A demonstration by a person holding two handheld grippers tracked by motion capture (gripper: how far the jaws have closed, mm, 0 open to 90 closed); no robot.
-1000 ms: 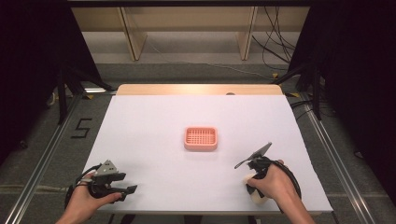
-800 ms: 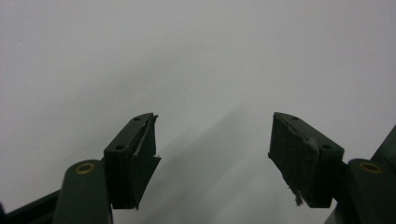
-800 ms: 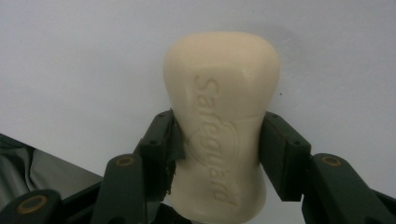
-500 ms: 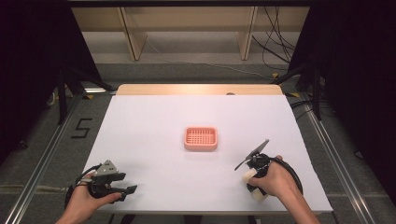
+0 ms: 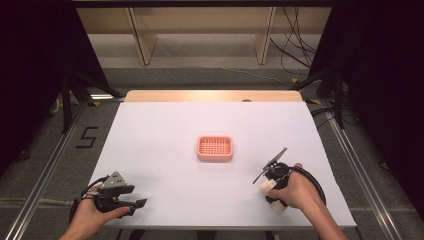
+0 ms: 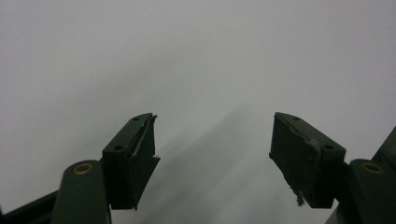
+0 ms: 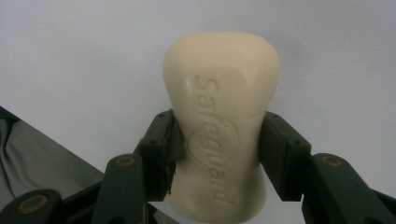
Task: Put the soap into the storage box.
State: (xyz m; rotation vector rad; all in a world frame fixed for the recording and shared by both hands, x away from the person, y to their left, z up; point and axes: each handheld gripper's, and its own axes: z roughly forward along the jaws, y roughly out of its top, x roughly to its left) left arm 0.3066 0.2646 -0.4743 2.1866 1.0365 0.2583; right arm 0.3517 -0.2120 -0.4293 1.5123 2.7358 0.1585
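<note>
Nearest the desk's (image 5: 165,130) front edge, at the left corner: left tool (image 5: 131,204) in the left hand (image 5: 87,217), jaws spread wide apart with nothing between them, only bare white surface ahead of them in the left gripper view (image 6: 212,154). At the front right, slightly farther in: right tool (image 5: 269,192) gripped by the right hand (image 5: 295,192), jaws about half open and pressed against both flanks of a cream soap bar (image 7: 222,116). Stamped with raised lettering running along its length, clamped around its narrowed waist, broad rounded end jutting well beyond the jaw tips in the right gripper view (image 7: 219,154), other end reaching back between the jaw arms. In the high view, soap bar (image 5: 267,187) seen at the near side of the hand, above the white surface; whether touching the desk cannot be told. Farther in, near the desk's middle and well apart from both tools: a pink soap dish (image 5: 215,148) with a gridded floor, lying flat. Beyond that, a bare wooden strip (image 5: 210,96) along the desk's far edge.
</note>
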